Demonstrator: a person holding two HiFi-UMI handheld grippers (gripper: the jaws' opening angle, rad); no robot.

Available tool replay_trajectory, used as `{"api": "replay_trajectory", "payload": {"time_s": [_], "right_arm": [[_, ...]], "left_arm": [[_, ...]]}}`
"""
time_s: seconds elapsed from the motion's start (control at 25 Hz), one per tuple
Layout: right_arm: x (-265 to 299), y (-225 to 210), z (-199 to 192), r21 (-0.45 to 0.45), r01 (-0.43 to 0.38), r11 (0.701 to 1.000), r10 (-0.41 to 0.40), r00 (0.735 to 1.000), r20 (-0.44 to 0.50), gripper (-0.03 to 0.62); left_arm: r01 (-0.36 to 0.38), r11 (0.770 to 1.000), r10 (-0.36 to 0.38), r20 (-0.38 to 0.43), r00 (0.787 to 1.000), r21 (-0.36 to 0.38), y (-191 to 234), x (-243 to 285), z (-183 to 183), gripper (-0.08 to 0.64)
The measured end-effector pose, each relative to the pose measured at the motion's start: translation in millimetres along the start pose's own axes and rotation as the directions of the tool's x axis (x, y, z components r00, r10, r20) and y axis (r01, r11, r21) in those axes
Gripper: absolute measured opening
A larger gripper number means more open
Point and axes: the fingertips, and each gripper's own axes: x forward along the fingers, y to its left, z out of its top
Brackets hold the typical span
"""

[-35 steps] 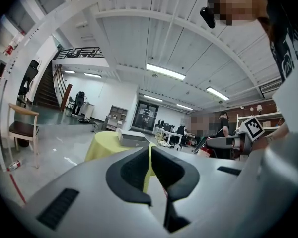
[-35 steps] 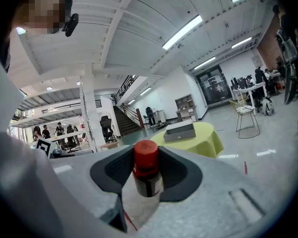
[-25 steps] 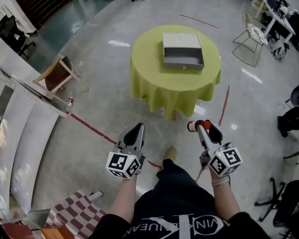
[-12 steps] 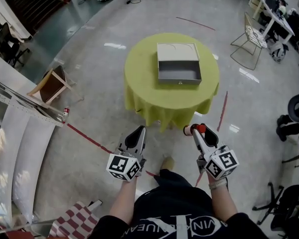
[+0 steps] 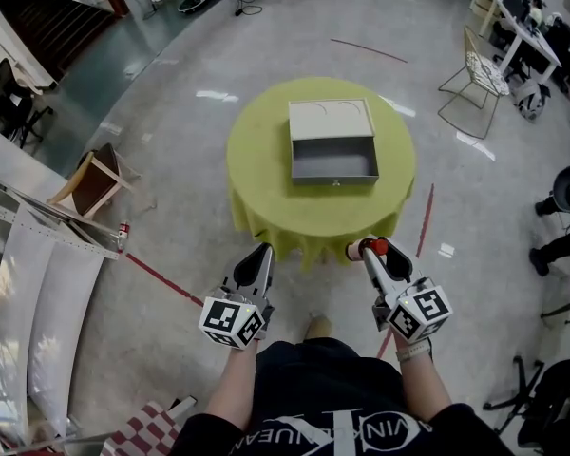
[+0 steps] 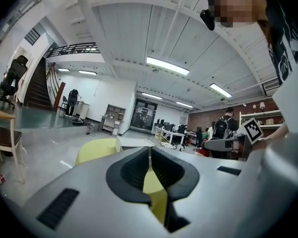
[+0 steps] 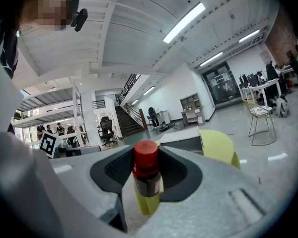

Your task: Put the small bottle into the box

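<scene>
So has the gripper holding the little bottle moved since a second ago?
Yes. The right gripper, shut on the small bottle, has come forward to the yellow table, now reaching its near edge.

Left gripper (image 5: 262, 253) and right gripper (image 5: 371, 256) — two in all, one small bottle (image 5: 366, 248), one box (image 5: 334, 176), one table (image 5: 266, 190)

floor (image 5: 171, 141): smooth pale stone or concrete, glossy, mirroring the ceiling lights
tablecloth (image 5: 266, 207): yellow-green cloth, matt, hanging in soft folds
box (image 5: 334, 169): grey, smooth, matt; card or metal cannot be told
small bottle (image 7: 147, 180): matt red plastic cap, glossy dark body
right gripper (image 5: 370, 250): matt grey plastic shell, dark ribbed pads
left gripper (image 6: 150, 152): same plastic, same pads
chair (image 5: 93, 174), left: bare matt wood
</scene>
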Motion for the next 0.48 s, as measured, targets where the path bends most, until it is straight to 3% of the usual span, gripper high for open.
{"api": "replay_trajectory", "payload": {"time_s": [0.48], "right_arm": [[7.7,-32.7,-2.0,0.055,0.034,0.998,-0.034,0.999,-0.007,0.146]], "left_arm": [[0.003,1.000,-0.003,-0.031,1.000,-0.004,5.9,25.7,-2.1,0.021]]}}
